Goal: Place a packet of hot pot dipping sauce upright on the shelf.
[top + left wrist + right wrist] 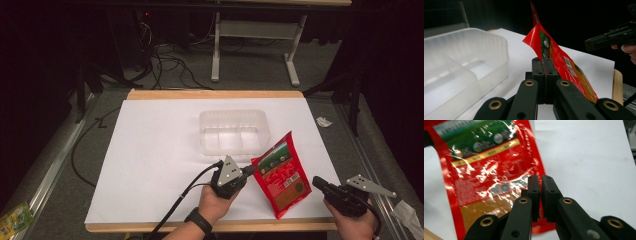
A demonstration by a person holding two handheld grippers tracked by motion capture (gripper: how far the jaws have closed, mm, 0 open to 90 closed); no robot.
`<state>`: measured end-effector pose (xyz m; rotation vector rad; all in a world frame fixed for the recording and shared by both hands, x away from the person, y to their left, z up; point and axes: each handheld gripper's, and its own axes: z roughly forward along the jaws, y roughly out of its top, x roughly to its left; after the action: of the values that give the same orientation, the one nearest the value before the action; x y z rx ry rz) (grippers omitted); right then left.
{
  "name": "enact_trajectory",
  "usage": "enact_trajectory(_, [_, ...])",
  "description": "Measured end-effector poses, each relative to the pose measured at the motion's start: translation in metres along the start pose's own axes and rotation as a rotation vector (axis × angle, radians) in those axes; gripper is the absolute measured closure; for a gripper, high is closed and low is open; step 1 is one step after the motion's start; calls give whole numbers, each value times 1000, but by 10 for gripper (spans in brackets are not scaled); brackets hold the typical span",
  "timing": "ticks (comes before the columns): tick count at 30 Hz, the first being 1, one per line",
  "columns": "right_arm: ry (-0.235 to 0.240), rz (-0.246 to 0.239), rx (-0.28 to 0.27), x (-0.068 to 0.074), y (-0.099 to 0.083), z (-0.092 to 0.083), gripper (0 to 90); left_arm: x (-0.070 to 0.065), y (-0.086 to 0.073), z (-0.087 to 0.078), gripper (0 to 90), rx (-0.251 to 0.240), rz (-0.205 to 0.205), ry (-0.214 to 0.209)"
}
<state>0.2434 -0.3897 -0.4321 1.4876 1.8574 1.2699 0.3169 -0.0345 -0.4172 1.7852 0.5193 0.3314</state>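
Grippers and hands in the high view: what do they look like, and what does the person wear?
Both are black. The left gripper and right gripper each carry a grey three-cornered plate with dark dots. A black cable trails from the left one. A dark wristwatch sits on the left wrist.

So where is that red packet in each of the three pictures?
High view: the red packet stands lower right of centre, its edge pinched by the left gripper, just in front of the clear tub.
Left gripper view: the packet rises from the shut jaws at centre; tub at left.
Right gripper view: it takes up the upper left, behind the jaws.
Shared landmark: the white tabletop.
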Motion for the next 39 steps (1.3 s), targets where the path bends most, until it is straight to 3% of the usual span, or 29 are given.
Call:
enact_trajectory(10, [27, -33, 6, 13, 2, 7, 842, 24, 6, -52, 900, -23, 43, 86])
enact_trajectory(13, [57, -34, 1, 20, 5, 11, 811, 32, 7, -69, 900, -75, 29, 110])
enact_trajectory(18, [111, -38, -9, 33, 12, 21, 735, 39, 11, -75, 900, -103, 7, 114])
enact_trajectory(20, [147, -55, -18, 46, 20, 31, 615, 40, 11, -76, 900, -113, 1, 111])
enact_trajectory(21, [147, -55, -18, 46, 20, 31, 615, 39, 11, -77, 900, -111, 4, 108])
enact_trajectory(23, [170, -54, -23, 57, 28, 41, 472, 39, 11, -77, 900, -112, 6, 104])
enact_trajectory(24, [170, -54, -23, 57, 28, 41, 472, 39, 12, -77, 900, -112, 6, 102])
enact_trajectory(26, [187, -61, -29, 66, 35, 53, 374, 39, 12, -77, 900, -113, 2, 100])
enact_trajectory(31, [235, -77, -16, 73, 43, 69, 298, 41, 11, -75, 900, -112, -22, 95])
enact_trajectory(33, [284, -92, -3, 76, 49, 82, 254, 42, 11, -75, 900, -112, -23, 96])
enact_trajectory(39, [346, -77, 23, 77, 56, 102, 289, 41, 11, -75, 900, -115, -31, 81])
